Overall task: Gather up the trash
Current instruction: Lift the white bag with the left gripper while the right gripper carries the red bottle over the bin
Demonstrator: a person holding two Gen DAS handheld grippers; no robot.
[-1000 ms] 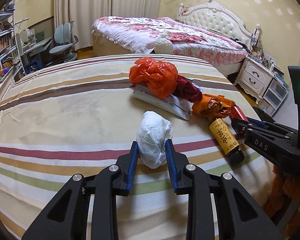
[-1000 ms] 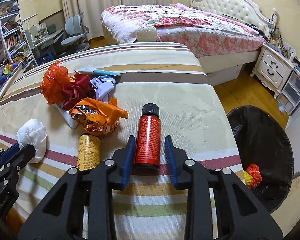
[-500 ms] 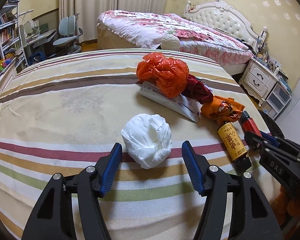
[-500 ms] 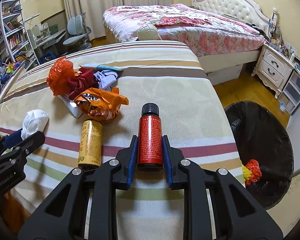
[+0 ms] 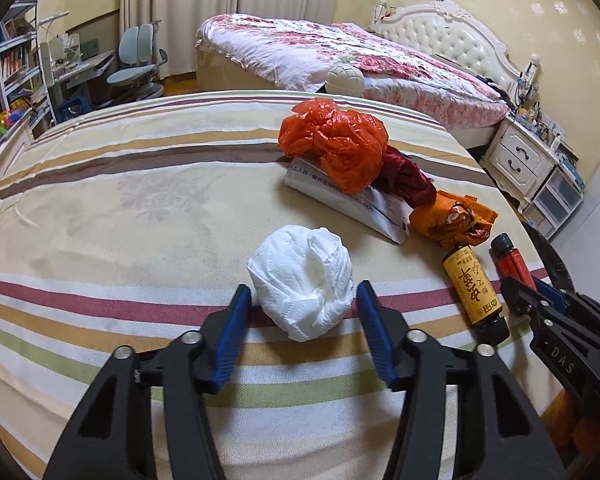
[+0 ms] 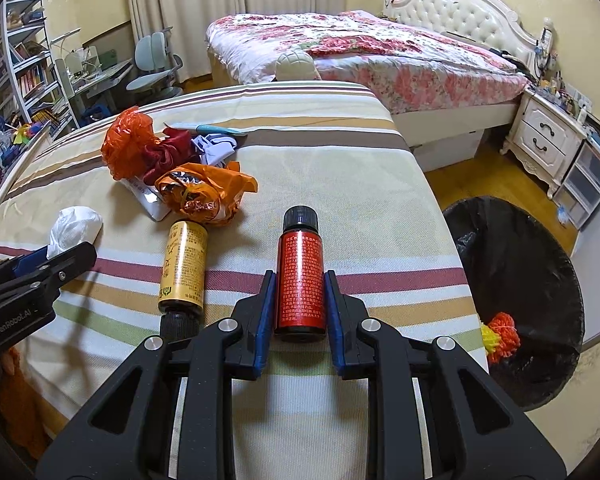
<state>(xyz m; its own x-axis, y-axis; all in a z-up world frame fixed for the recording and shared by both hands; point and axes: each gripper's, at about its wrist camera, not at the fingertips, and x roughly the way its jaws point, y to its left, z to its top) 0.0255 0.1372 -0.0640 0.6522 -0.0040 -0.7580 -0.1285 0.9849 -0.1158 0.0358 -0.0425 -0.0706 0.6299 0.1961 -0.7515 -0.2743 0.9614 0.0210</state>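
On the near half of a striped bedspread [image 5: 148, 216], trash scattered in a loose row. Nearest the left gripper [image 5: 300, 312], a crumpled white tissue wad [image 5: 302, 278], sitting between blue-padded fingers [image 5: 232, 332] spread wide and touching neither side. Farther back and right, a bunched orange plastic bag [image 5: 336, 144] piled on a flat white packet [image 5: 352, 208], with dark red cloth [image 5: 408, 180] just beside it. Nearer and right of those, a crinkled orange snack wrapper [image 5: 456, 220] touching the top of a yellow-labelled bottle [image 5: 470, 284] lying on its side, cap end near.

Right of that bottle, a red bottle [image 6: 300, 276] with a black cap, also lying flat, cap pointing far, pinched at its lower body by the right gripper [image 6: 300, 300], both blue pads pressed against the label. Behind the pile, a pale lilac cloth [image 6: 214, 148] and a light blue stick-like item [image 6: 208, 128].

Off the right edge of the bedspread, on the floor, a bin lined with a black bag [image 6: 516, 280], holding an orange and yellow bundle [image 6: 498, 336]. Far behind, a floral-covered bed [image 6: 364, 48] with white headboard.
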